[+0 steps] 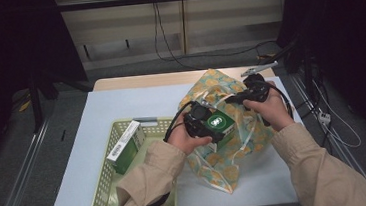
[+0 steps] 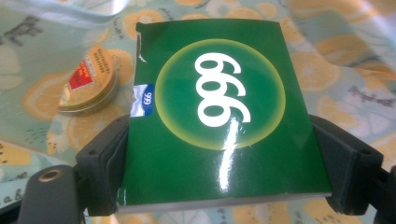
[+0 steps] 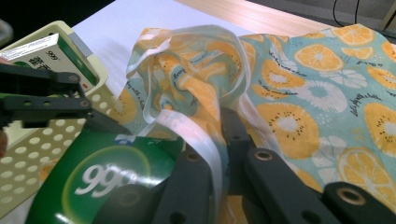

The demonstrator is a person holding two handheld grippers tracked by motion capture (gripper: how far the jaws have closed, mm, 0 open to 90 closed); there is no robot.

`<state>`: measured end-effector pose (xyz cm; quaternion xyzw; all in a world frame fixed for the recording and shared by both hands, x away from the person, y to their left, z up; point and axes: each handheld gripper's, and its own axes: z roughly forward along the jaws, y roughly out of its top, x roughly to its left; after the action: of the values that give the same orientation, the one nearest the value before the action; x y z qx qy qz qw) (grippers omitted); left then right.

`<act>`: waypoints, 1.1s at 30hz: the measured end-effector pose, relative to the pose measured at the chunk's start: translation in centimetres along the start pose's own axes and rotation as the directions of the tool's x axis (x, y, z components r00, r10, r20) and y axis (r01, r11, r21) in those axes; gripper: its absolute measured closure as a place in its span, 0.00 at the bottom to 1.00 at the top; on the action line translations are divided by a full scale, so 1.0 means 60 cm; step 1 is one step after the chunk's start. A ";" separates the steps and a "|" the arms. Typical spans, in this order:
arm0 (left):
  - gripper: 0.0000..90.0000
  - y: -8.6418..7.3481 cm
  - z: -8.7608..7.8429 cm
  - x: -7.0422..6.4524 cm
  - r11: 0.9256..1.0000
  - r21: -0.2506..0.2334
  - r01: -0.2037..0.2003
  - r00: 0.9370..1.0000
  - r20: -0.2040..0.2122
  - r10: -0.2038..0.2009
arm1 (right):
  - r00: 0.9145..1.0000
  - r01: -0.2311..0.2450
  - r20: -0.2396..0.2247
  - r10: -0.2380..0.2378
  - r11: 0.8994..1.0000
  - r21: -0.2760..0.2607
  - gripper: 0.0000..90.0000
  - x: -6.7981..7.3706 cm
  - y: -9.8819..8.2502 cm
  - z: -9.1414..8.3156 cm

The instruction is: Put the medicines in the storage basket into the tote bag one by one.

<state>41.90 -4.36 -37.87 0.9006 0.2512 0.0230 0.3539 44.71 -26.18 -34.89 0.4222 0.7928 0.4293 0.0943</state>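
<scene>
High view, left fingers (image 1: 216, 126) clamping green box (image 1: 219, 122), right fingers (image 1: 235, 98) closed on bag handle (image 3: 205, 140)

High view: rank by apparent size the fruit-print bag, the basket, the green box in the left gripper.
1. fruit-print bag and basket: similar spread, both partly covered by arms, so no ranking between them.
2. green box, gripped by the left gripper, plainly smallest.
</scene>
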 end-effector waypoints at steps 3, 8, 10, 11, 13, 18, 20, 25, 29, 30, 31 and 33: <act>0.19 0.004 0.008 0.008 1.000 0.005 0.013 1.000 -0.015 -0.013 | 1.000 0.001 -0.002 -0.001 1.000 0.002 0.99 0.001 0.000 -0.002; 0.19 0.013 0.028 0.016 0.999 0.043 0.015 0.999 -0.042 -0.013 | 1.000 0.000 -0.007 0.000 1.000 -0.001 0.99 0.000 0.000 -0.004; 0.19 0.016 0.035 0.021 0.999 0.040 0.025 0.998 -0.058 -0.023 | 1.000 -0.002 -0.007 0.002 1.000 0.000 0.99 -0.001 0.000 -0.004; 0.19 0.018 0.038 0.024 0.999 0.039 0.035 0.998 -0.062 -0.033 | 1.000 -0.002 -0.007 0.002 1.000 0.000 0.99 -0.002 0.000 -0.005; 0.18 0.021 0.045 0.029 0.998 0.050 0.036 0.995 -0.095 -0.031 | 1.000 -0.006 -0.011 0.006 1.000 -0.001 0.99 -0.003 0.000 -0.006; 0.18 0.031 0.060 0.045 0.997 0.027 0.077 0.991 -0.107 -0.074 | 1.000 -0.012 -0.012 0.012 1.000 -0.005 0.99 -0.007 0.000 -0.008; 0.18 0.036 0.065 0.052 0.996 0.010 0.088 0.989 -0.117 -0.087 | 1.000 -0.014 -0.012 0.014 1.000 -0.006 0.99 -0.008 0.000 -0.010; 0.17 0.050 0.080 0.072 0.992 -0.062 0.112 0.984 -0.130 -0.119 | 1.000 -0.013 -0.010 0.013 1.000 -0.006 0.99 -0.007 0.000 -0.011; 0.14 0.047 0.078 0.074 0.989 -0.076 0.125 0.984 -0.114 -0.134 | 1.000 -0.013 -0.007 0.013 1.000 -0.003 0.99 -0.006 -0.001 -0.010; 0.14 0.045 0.073 0.073 0.991 -0.067 0.119 0.986 -0.113 -0.126 | 1.000 -0.012 -0.007 0.012 1.000 -0.003 0.99 -0.006 -0.001 -0.009; 0.14 0.044 0.066 0.071 0.991 -0.065 0.117 0.987 -0.099 -0.123 | 1.000 -0.013 -0.007 0.013 1.000 -0.004 0.99 -0.006 -0.002 -0.008; 0.14 0.042 0.049 0.067 0.991 -0.077 0.113 0.990 -0.078 -0.119 | 1.000 -0.017 -0.004 0.017 1.000 -0.002 0.99 -0.007 -0.003 -0.006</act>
<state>47.18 -5.88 -38.97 0.8693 0.3167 0.0488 0.3764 44.67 -26.79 -34.90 0.4280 0.7890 0.4316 0.0896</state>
